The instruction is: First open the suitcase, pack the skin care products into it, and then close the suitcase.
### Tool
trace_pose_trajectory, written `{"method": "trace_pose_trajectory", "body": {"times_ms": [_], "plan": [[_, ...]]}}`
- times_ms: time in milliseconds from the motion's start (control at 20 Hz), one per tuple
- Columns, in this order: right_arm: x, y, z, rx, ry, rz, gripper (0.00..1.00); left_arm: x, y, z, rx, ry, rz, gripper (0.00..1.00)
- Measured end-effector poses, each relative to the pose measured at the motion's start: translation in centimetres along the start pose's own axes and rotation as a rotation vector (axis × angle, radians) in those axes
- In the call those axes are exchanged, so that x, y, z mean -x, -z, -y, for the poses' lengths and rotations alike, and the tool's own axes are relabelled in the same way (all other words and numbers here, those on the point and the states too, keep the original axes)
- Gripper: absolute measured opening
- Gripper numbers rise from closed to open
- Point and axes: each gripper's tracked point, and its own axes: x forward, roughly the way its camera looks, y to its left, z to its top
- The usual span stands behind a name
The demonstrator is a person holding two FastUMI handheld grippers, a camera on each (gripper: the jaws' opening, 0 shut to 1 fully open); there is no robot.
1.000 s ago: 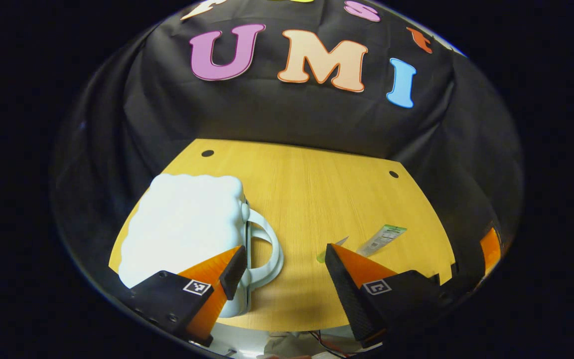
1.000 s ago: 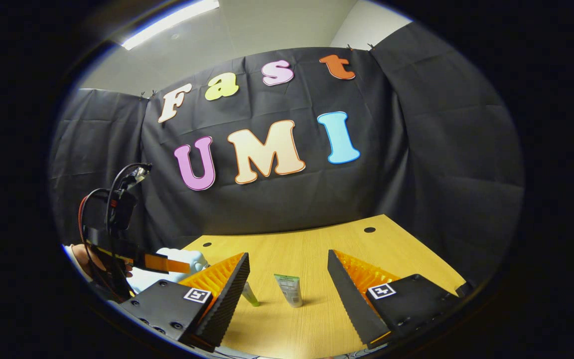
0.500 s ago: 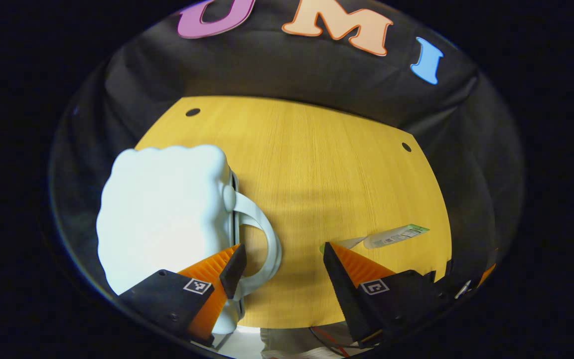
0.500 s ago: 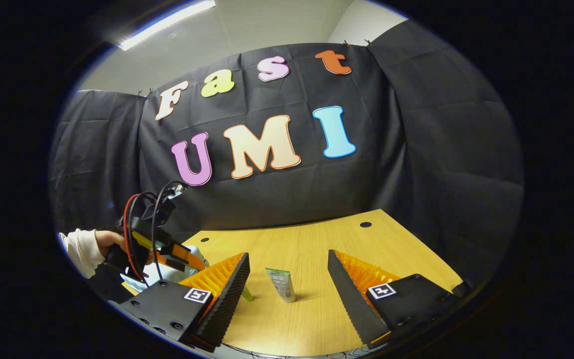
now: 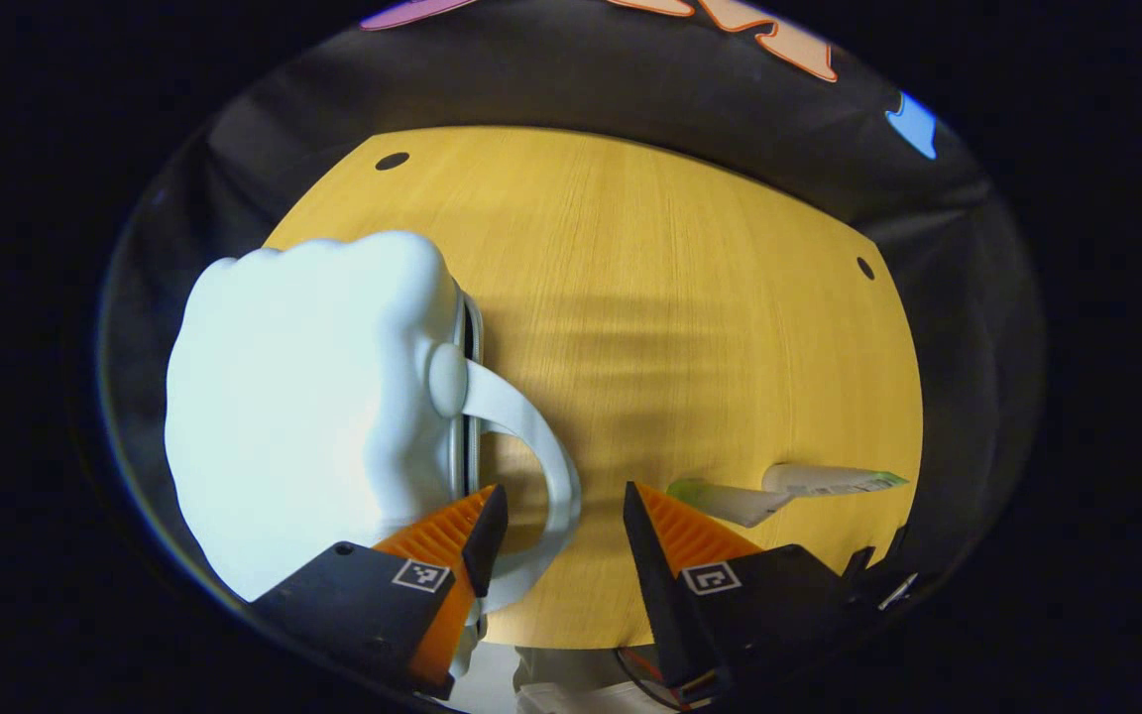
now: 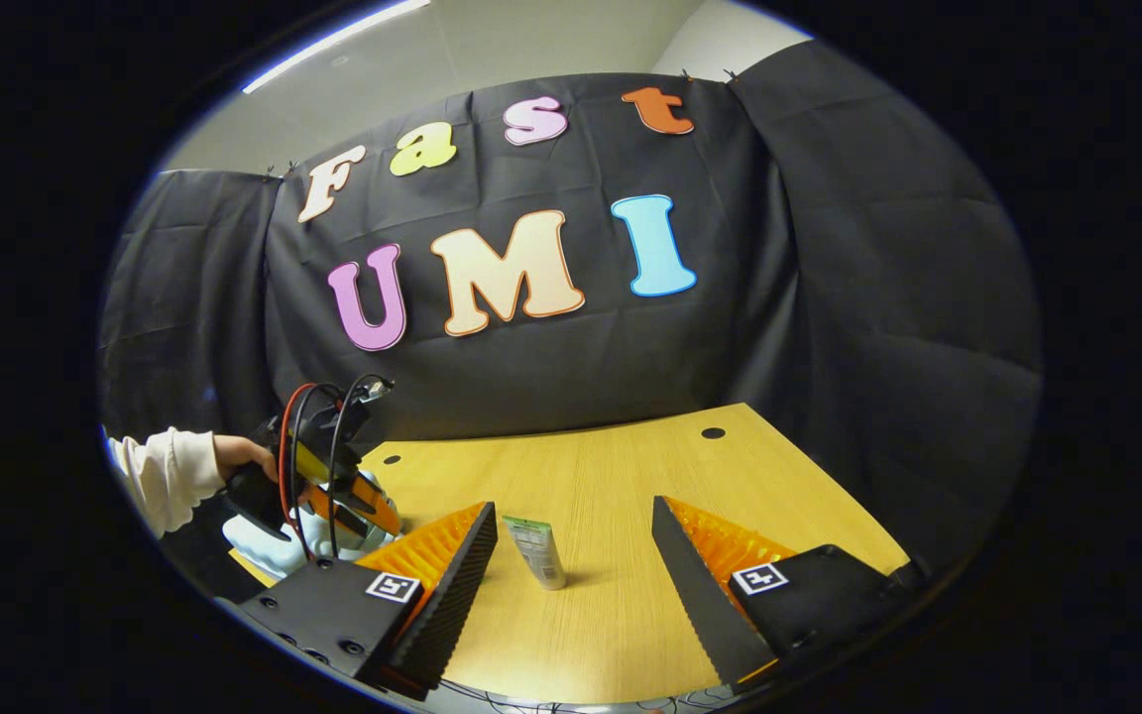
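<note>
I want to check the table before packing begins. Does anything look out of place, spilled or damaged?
Nothing stands out. The pale suitcase lies flat and closed on the wooden table, its handle between the open left tongs. Two skin care tubes lie on their sides beside it, with no spill visible.

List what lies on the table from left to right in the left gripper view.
Suitcase → suitcase handle → green-capped tube → tube with the green crimped end.

A pale blue, closed suitcase lies flat on the table, two skincare tubes lying well apart from it.
</note>
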Motion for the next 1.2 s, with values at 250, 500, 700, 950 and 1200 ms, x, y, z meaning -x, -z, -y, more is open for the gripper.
{"method": "trace_pose_trajectory", "body": {"times_ms": [250,500,700,950,1200], "plan": [[-0.7,0.9,0.8,0.016,0.008,-0.025,0.98,-2.2,0.5,-0.4,0.001,-0.045,-0.071,0.63],[-0.9,0.7,1.8,0.018,0.022,-0.032,0.98,-4.1,0.9,-1.2,0.029,-0.065,-0.122,0.31],[-1.1,0.7,2.7,0.013,0.039,-0.035,0.98,-4.3,1.0,-0.5,0.04,-0.033,-0.137,0.11],[-1.2,1.2,2.7,0.015,0.041,-0.043,0.98,-3.2,0.4,0.0,-0.023,-0.04,-0.11,0.05],[-1.0,1.9,2.1,0.022,0.029,-0.052,0.98,0.5,-2.2,1.7,0.058,0.041,-0.046,0.06]]}}
